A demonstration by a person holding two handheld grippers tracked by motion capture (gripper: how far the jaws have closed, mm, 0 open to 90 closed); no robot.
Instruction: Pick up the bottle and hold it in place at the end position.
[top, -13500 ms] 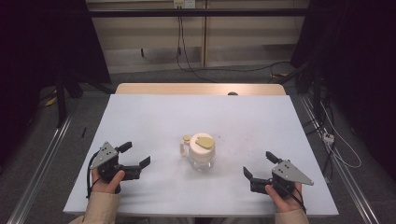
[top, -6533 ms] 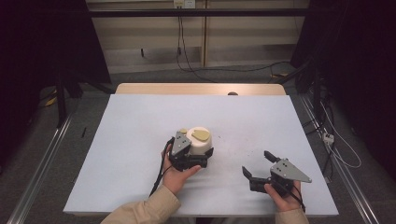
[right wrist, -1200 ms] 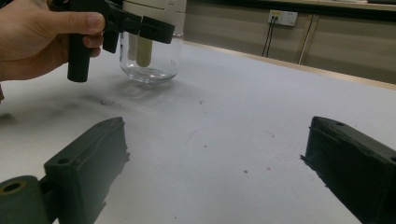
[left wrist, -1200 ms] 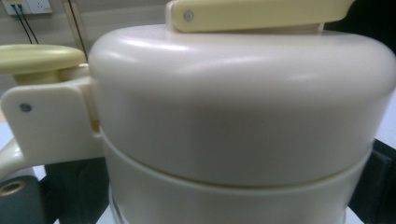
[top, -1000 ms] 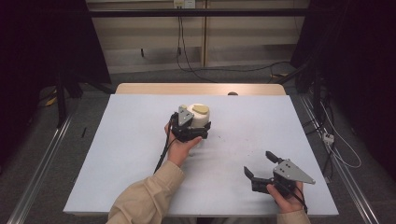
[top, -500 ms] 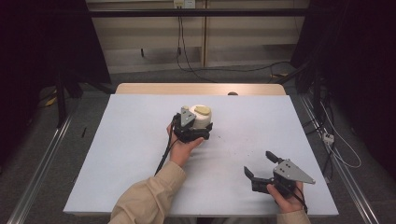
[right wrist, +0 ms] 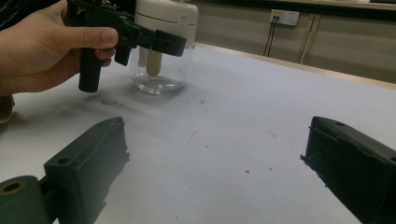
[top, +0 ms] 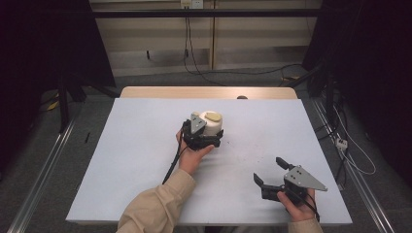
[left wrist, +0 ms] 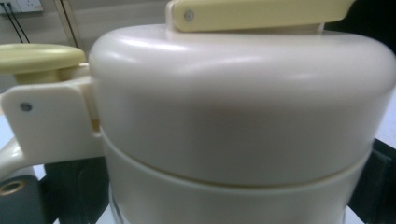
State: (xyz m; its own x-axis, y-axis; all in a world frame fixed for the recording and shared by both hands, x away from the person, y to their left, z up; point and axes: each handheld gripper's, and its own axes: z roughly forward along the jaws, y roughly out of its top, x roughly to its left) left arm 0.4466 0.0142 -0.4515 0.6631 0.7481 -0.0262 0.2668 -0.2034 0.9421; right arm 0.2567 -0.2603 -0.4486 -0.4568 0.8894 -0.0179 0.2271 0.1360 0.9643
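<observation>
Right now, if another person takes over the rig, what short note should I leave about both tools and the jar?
Left tool: closed around the cream lid of the glass jar, far middle of the white table; the jar's base looks close to or on the surface, I cannot tell which.
Right tool: open, holding nothing, resting near the front right of the table.
Done: jar gripped by the left tool.
Left: set the jar down firmly if needed, release it; the right tool has no part so far.
</observation>
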